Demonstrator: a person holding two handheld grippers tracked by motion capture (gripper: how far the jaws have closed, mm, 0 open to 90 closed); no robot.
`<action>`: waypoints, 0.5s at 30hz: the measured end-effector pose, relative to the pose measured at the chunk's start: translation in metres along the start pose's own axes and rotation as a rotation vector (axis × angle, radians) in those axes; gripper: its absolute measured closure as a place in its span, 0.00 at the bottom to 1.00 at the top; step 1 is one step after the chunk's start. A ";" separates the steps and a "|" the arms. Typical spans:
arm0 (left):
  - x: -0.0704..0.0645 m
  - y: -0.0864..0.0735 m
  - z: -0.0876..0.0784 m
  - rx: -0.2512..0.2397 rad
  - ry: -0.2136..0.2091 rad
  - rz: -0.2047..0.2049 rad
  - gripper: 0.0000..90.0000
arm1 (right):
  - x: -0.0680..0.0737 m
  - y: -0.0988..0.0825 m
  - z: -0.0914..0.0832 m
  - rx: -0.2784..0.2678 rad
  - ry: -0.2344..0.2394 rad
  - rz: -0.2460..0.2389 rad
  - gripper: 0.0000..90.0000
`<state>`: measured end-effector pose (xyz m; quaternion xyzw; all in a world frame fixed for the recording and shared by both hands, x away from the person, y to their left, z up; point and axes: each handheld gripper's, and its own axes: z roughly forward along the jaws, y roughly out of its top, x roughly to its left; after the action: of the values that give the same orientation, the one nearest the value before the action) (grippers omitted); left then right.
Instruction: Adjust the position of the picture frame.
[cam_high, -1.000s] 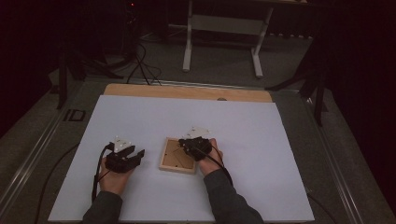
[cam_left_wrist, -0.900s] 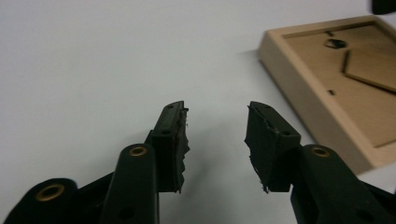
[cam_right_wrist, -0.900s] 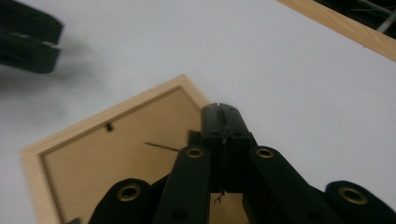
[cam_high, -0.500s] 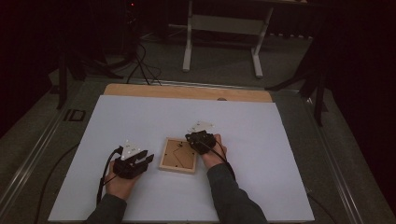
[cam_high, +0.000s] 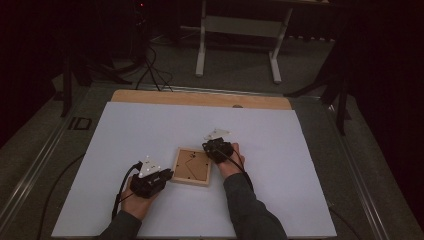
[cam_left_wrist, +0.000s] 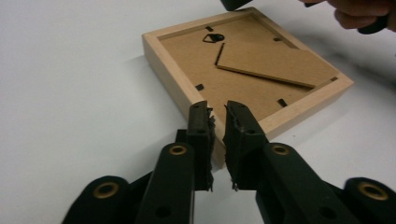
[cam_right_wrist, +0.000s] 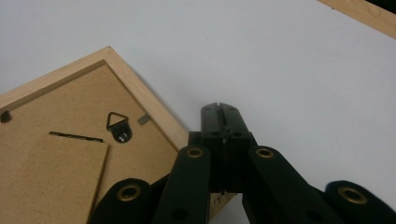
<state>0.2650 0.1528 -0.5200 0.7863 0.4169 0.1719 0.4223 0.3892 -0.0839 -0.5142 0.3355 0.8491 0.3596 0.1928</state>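
Wooden picture frame (cam_high: 190, 166) face-down on bench (cam_high: 125, 130); left gripper (cam_left_wrist: 218, 122) fingers closing, slight gap, at frame corner; right gripper (cam_right_wrist: 221, 116) fingers closed, empty, at frame edge.

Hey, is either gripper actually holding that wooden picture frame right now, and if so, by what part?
No. The left gripper has a narrow empty gap at the picture frame; the right gripper is shut on nothing, beside its edge.
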 end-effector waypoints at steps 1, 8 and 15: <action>0.000 0.000 0.000 0.000 -0.002 0.000 0.92 | 0.000 0.000 0.000 0.000 0.001 0.000 1.00; -0.005 0.000 -0.001 0.002 -0.043 0.013 0.99 | -0.001 -0.001 0.001 0.002 -0.003 0.001 1.00; -0.010 -0.002 0.002 0.040 -0.087 0.042 0.99 | -0.001 -0.001 0.001 0.004 -0.008 -0.002 1.00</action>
<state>0.2588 0.1441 -0.5217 0.8099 0.3848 0.1380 0.4207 0.3903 -0.0840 -0.5155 0.3364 0.8494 0.3565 0.1958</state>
